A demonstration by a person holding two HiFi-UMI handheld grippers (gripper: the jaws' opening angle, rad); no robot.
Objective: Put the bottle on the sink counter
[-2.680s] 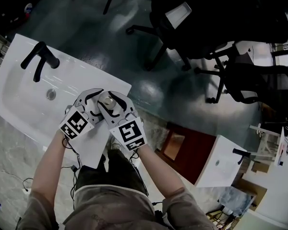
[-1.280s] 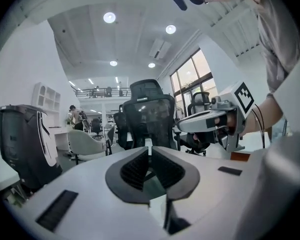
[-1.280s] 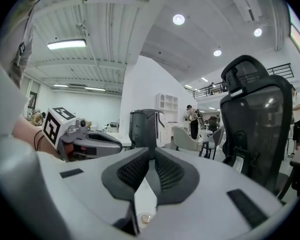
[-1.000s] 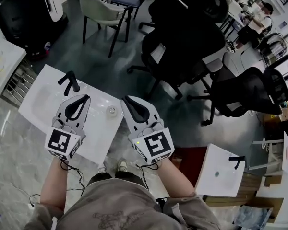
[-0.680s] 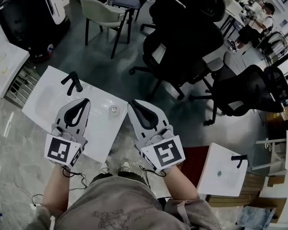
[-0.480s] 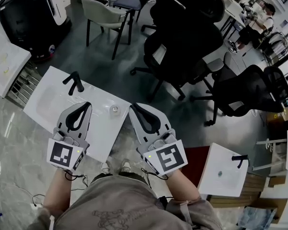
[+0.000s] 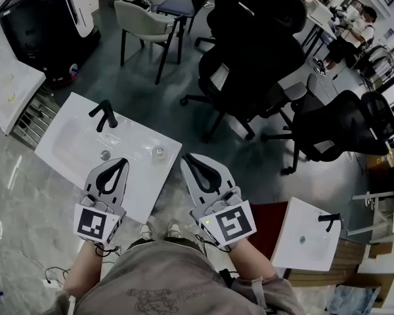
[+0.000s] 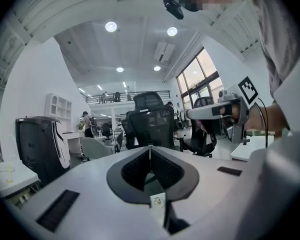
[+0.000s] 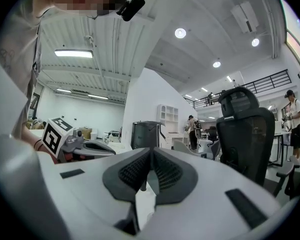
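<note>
In the head view a small clear bottle (image 7: 159, 152) stands upright on the white sink counter (image 7: 138, 189), near its far right corner. My left gripper (image 7: 123, 161) hangs over the counter's near part, shut and empty, a little left of the bottle. My right gripper (image 7: 186, 157) is shut and empty too, just right of the bottle, past the counter's right edge. Both are held level and apart from the bottle. In the left gripper view the jaws (image 8: 150, 149) meet tip to tip; the right gripper view shows its jaws (image 9: 151, 151) closed as well.
The sink basin (image 7: 75, 140) has a black tap (image 7: 104, 114) and a drain (image 7: 105, 155). Black office chairs (image 7: 249, 58) stand beyond the counter, a pale chair (image 7: 141, 21) at the back. A second white sink unit (image 7: 308, 238) lies at the lower right. People stand far off.
Earlier both grippers held the bottle over the counter. It now stands alone there, and over the last second both shut grippers have drawn back toward me.
</note>
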